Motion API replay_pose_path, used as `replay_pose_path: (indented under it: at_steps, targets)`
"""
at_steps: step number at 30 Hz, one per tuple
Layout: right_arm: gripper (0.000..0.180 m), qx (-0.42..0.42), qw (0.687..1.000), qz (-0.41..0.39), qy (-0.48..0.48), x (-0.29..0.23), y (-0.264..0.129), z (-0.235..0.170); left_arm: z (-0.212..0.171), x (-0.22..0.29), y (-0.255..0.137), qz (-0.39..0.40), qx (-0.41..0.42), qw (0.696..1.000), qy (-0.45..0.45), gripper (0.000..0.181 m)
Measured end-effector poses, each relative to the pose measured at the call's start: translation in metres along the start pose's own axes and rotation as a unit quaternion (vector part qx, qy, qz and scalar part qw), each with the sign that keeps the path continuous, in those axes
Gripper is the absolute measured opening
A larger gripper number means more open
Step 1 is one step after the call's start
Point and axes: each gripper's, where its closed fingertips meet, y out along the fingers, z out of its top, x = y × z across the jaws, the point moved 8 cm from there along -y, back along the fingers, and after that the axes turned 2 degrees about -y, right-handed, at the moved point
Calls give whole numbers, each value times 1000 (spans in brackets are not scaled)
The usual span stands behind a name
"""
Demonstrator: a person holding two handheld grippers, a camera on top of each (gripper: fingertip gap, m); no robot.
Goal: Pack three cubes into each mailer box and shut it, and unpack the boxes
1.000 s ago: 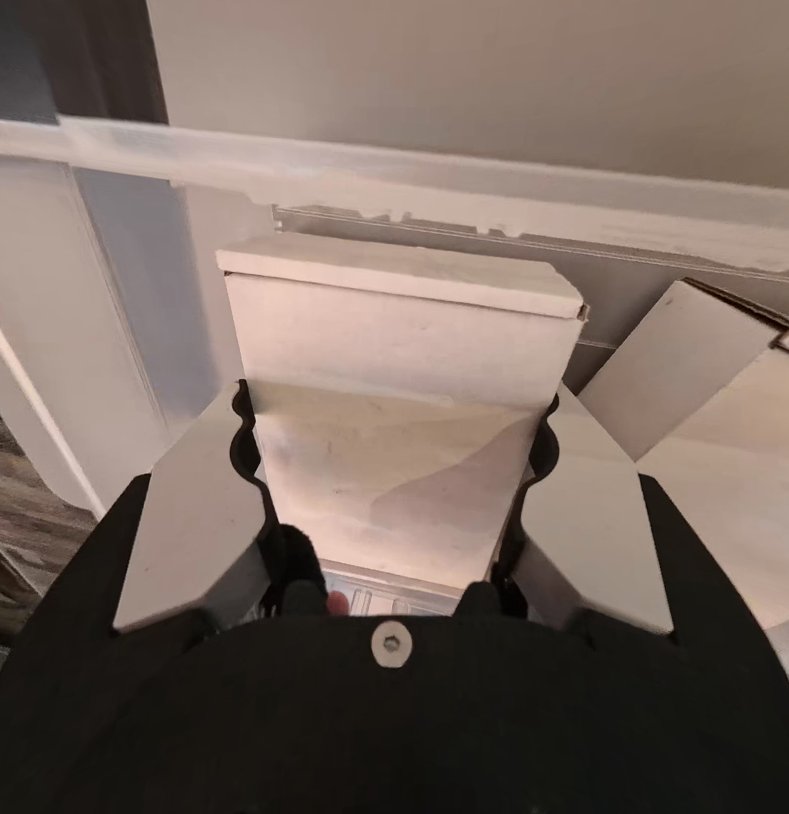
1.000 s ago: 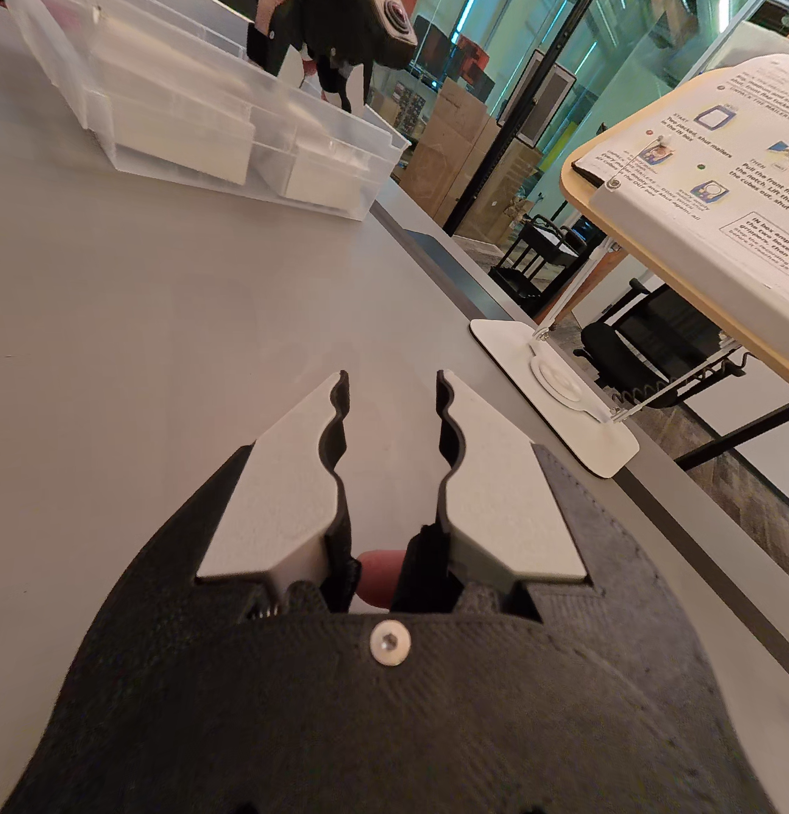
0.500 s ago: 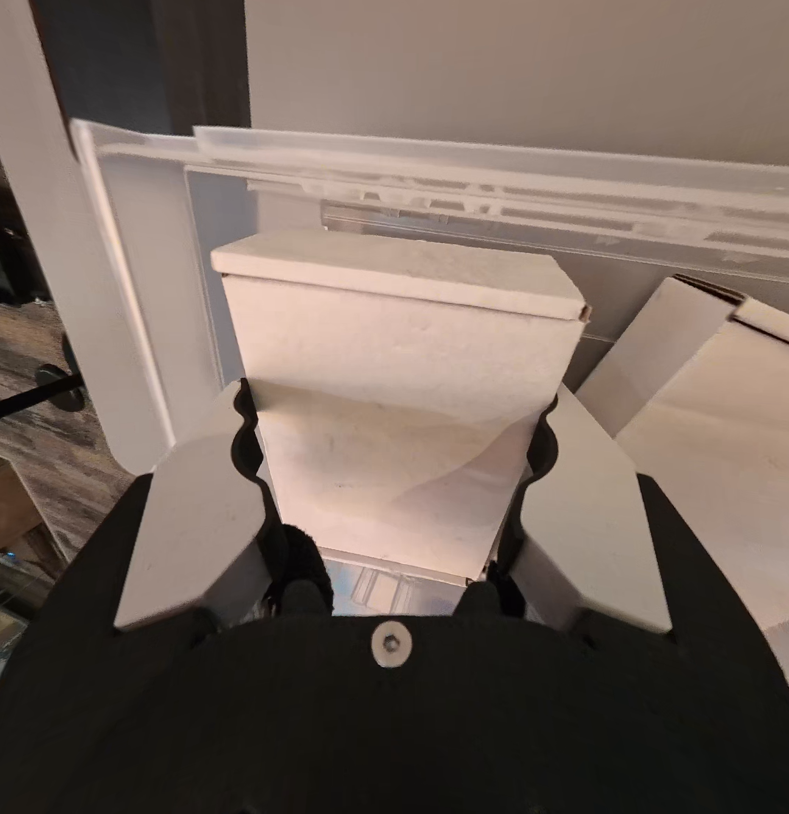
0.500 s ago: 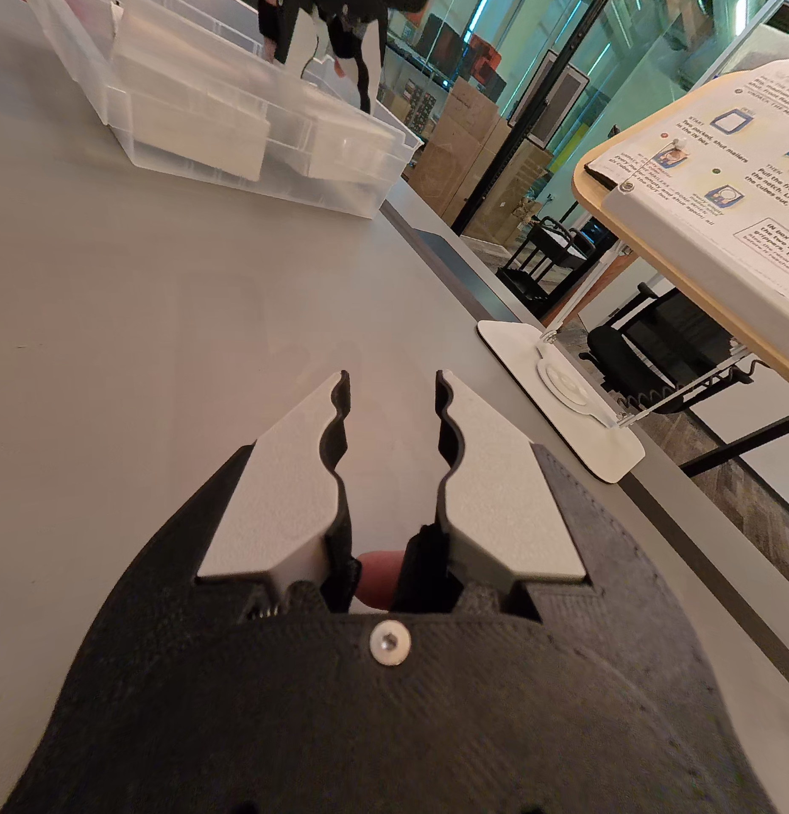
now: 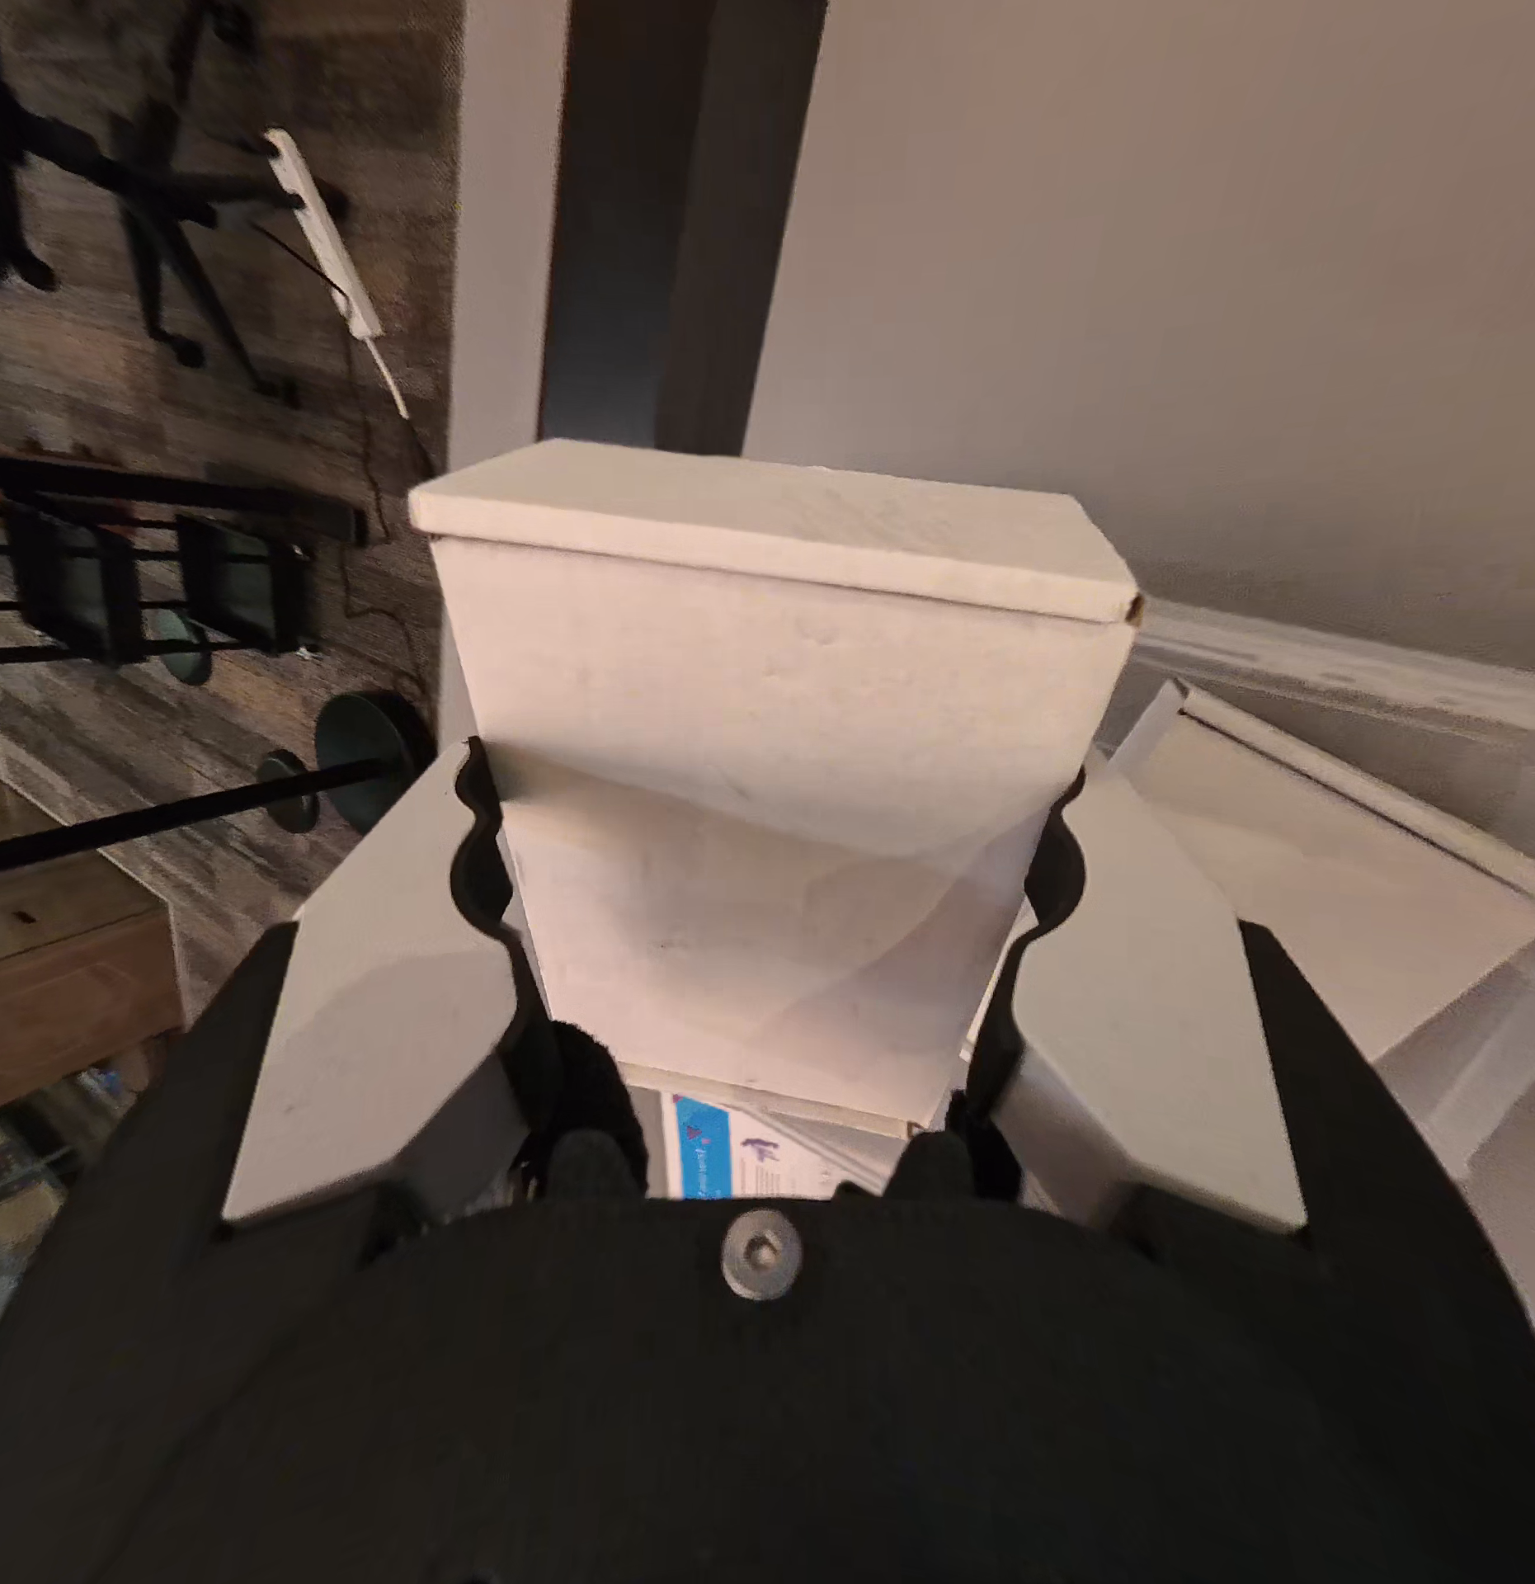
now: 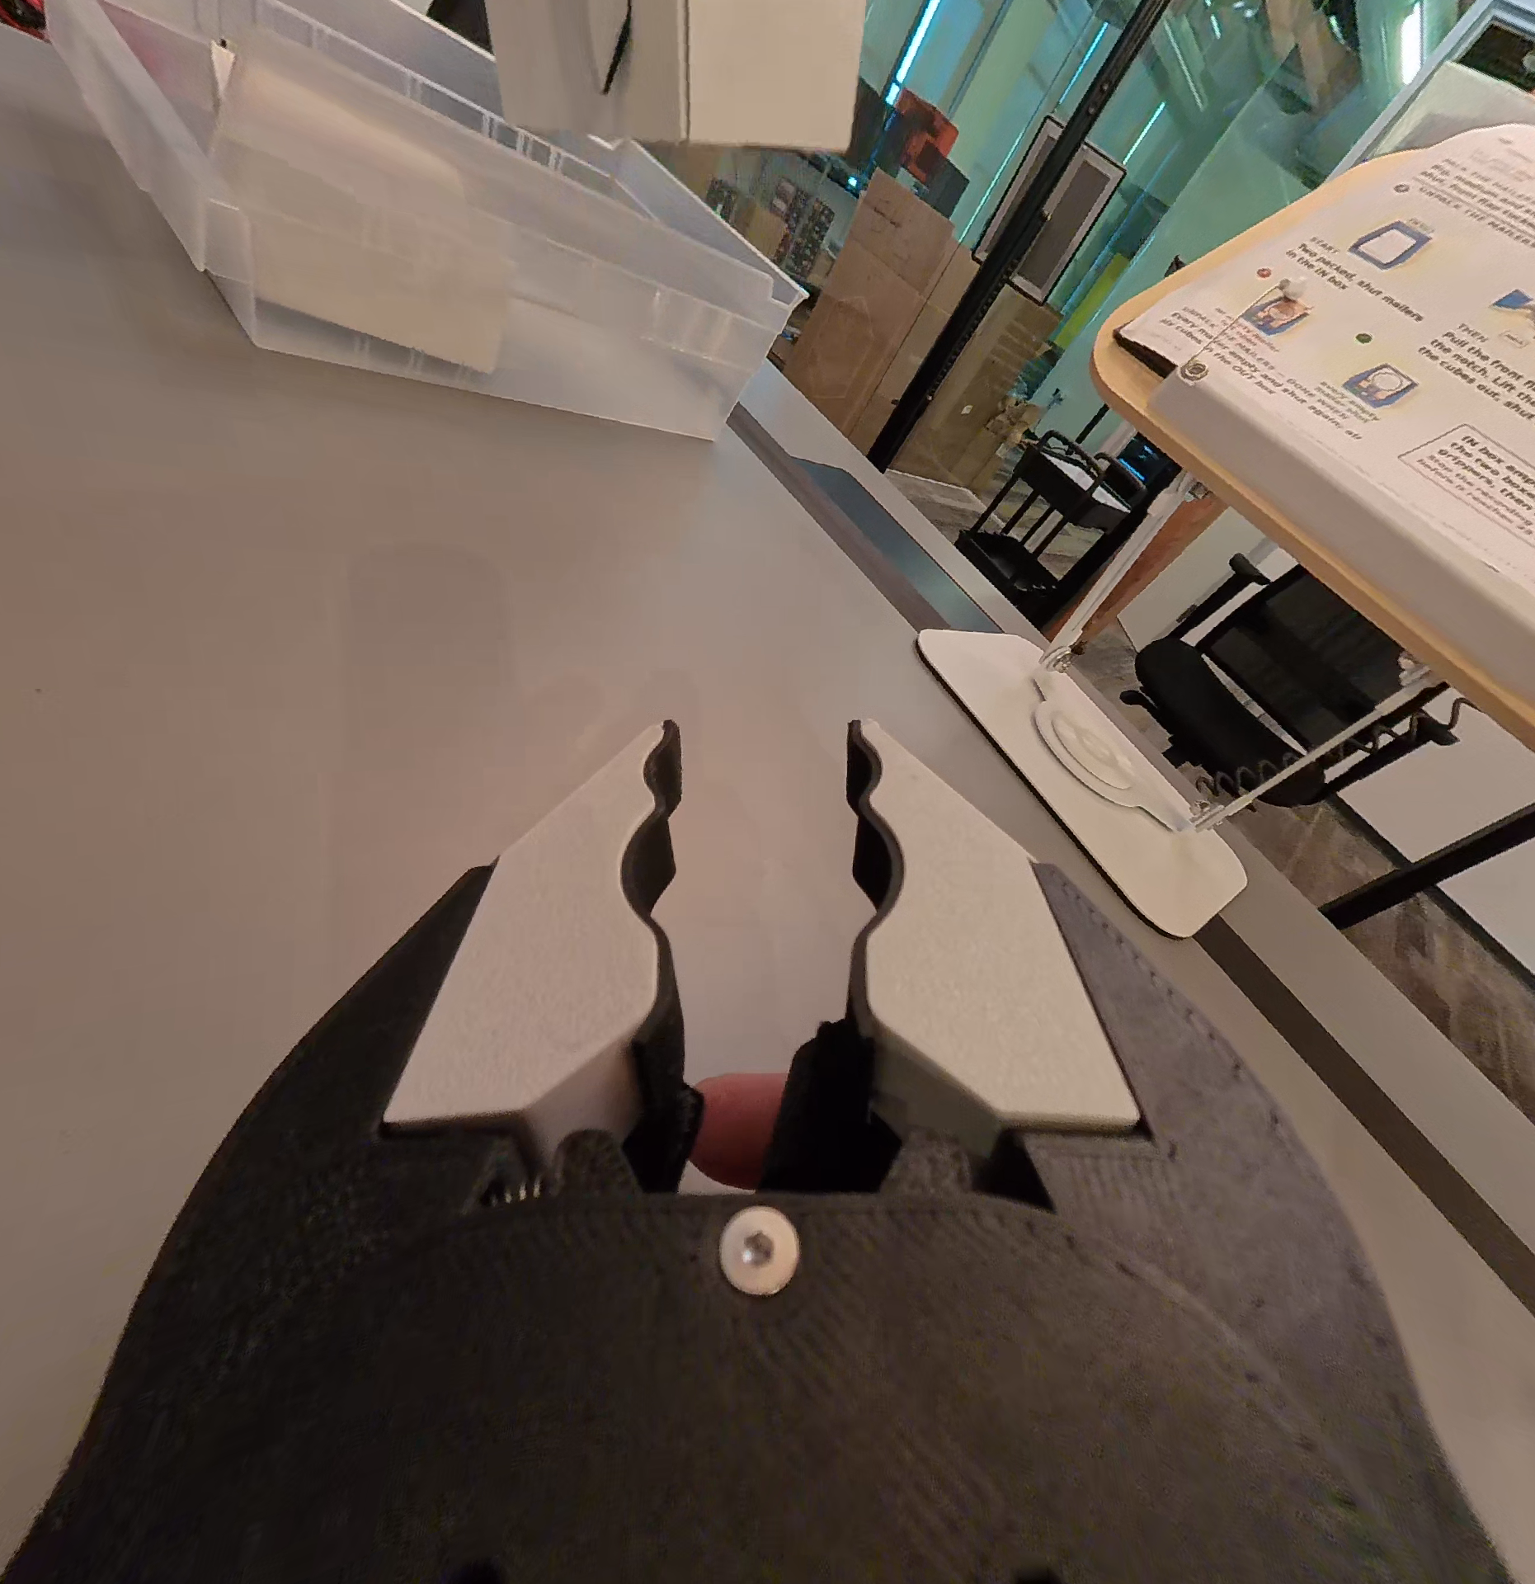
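**White mailer box held in the air above the clear bin**

The left gripper [image 5: 772, 771] pinches a closed white mailer box [image 5: 772, 686] across its width, one finger pressed on each side, lid shut. In the right wrist view the same box [image 6: 764, 69] hangs above the clear plastic bin [image 6: 421, 257], clear of its rim. A second white mailer box [image 5: 1312, 874] lies just right of the held one, lower down, inside the bin. The right gripper [image 6: 762, 754] hovers low over the grey table [image 6: 275, 643], well short of the bin, its fingers spread with nothing between them. Right of the bin, at the table's edge, stands a white-based stand [image 6: 1089, 771] carrying an instruction sheet [image 6: 1389, 343].
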Motion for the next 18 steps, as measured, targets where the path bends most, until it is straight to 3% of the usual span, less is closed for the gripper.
replay_pose_path:
  at_steps: [4,8,13,18]
  targets:
    - [38,4,1000,-10,6,7,-5,-3,44,8,-31,15,20,999,27,123]
    - [39,26,998,-33,45,25,-14,-4,108,37,-32,-34,58,996,52,123]
    - [40,18,997,-61,36,44,-24,-14,185,93,9,-88,30,989,118,123]
    - [41,14,997,-79,18,60,-36,-22,243,150,69,-150,6,980,128,123]
